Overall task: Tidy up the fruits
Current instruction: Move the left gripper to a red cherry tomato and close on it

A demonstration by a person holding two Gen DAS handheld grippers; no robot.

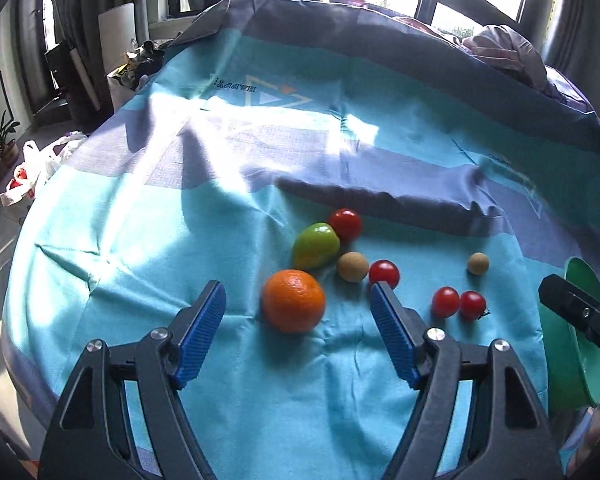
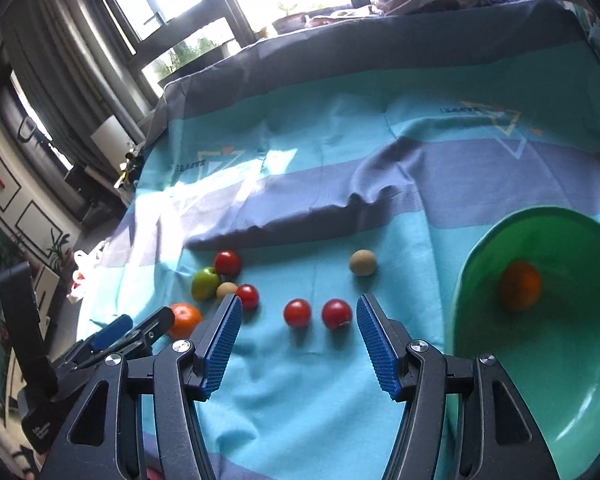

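the left gripper (image 1: 298, 294) is hovering with jaws wide apart, the orange (image 1: 293, 301) lying on the bedsheet (image 1: 140, 240) between its fingertips; firm, round, likely to roll, so grip across its widest part. the right gripper (image 2: 299, 308) is likewise spread over two tomatoes (image 2: 297, 313), soft and smooth, needing light pressure. the green bowl (image 2: 500, 380) is already holding one orange fruit (image 2: 520, 286)

Green bowl (image 1: 580, 320) cut off by right edge
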